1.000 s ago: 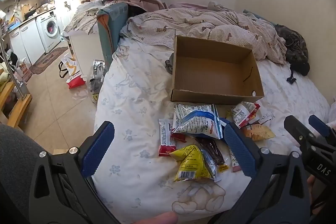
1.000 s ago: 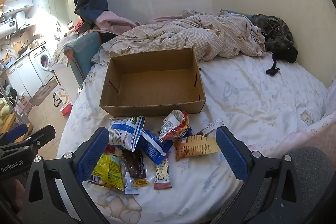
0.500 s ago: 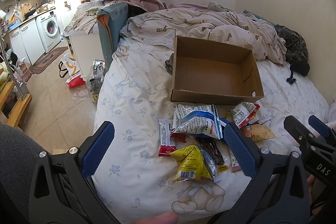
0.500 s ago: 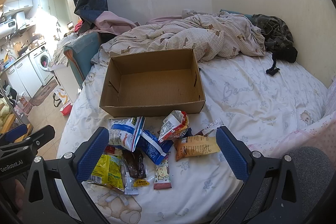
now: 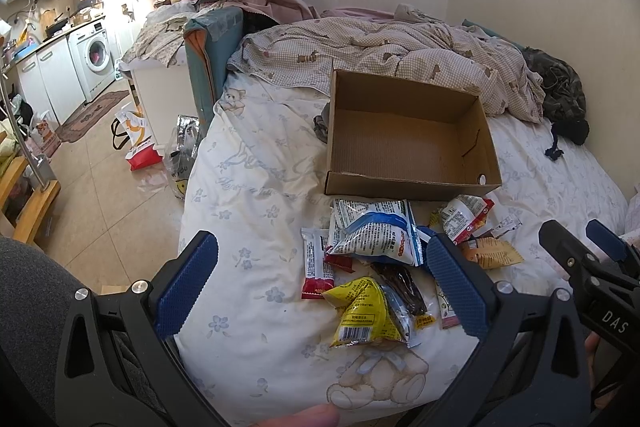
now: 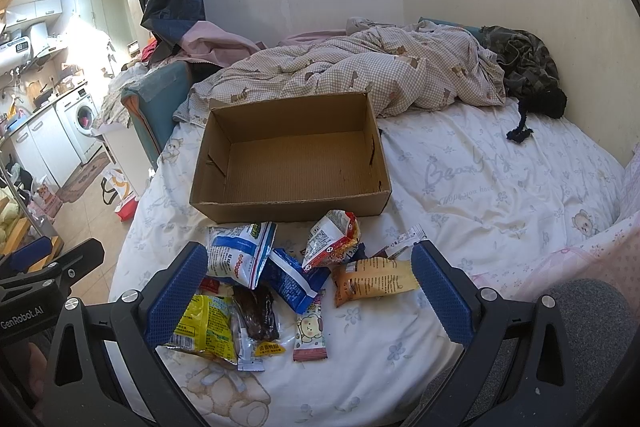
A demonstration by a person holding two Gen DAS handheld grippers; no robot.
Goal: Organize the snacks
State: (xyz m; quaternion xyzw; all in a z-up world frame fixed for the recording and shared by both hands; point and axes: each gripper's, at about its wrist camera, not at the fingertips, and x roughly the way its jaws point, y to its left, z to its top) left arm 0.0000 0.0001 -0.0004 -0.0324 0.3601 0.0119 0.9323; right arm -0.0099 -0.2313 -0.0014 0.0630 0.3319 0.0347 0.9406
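An open, empty cardboard box sits on the bed. In front of it lies a pile of several snack packets: a white-blue bag, a yellow bag, a red-white bag, an orange packet, a dark blue bag and a bear-print bar. My left gripper is open and empty, held above the pile's near left. My right gripper is open and empty above the pile.
A crumpled checked duvet and dark clothes lie behind the box. The bed drops off at its left edge to a tiled floor with bags. A kitchen with a washing machine is far left.
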